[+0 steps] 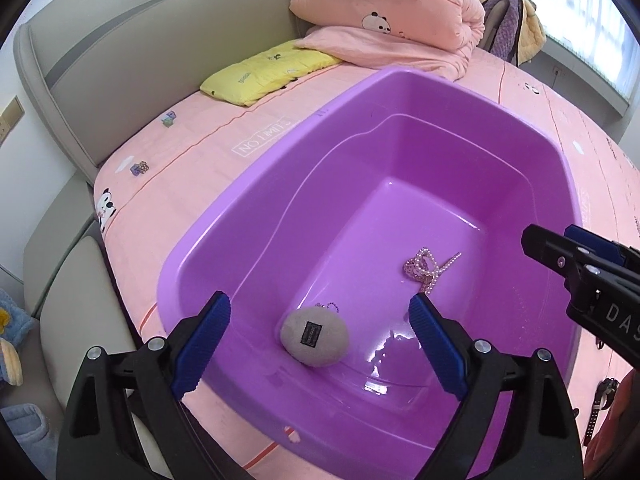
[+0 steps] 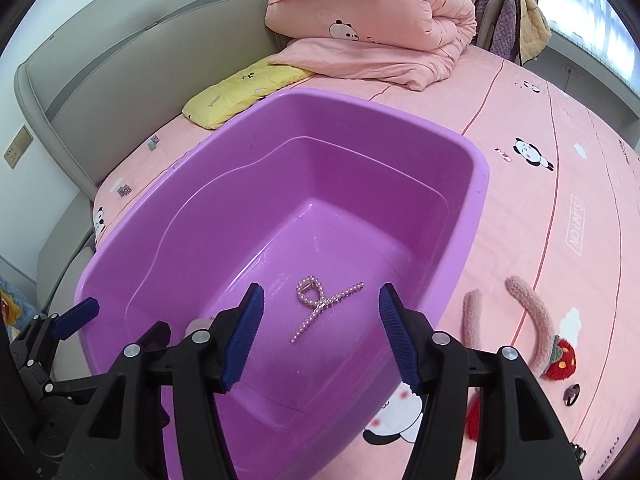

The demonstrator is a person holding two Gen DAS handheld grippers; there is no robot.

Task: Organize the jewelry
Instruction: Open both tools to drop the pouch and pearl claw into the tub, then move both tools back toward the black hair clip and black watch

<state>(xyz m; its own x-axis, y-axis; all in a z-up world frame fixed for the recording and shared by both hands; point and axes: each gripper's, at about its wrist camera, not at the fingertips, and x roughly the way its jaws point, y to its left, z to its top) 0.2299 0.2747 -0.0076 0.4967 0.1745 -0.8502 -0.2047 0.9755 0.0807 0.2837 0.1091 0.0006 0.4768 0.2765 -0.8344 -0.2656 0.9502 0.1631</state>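
Pearl clip (image 2: 321,307) lying in tub (image 2: 460,240), both tools apparently empty

Pearl clip (image 2: 322,307) and plush pouch (image 1: 314,337) lie in tub (image 2: 460,240) on bed (image 2: 532,208).

Pink quilt (image 1: 384,20) folded, yellow pillow (image 1: 260,72) beside, touching.

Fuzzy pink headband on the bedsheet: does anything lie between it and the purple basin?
Nothing visible does. The fuzzy pink headband lies on bare pink bedsheet just outside the purple plastic basin; only the basin's own side wall separates it from the inside.
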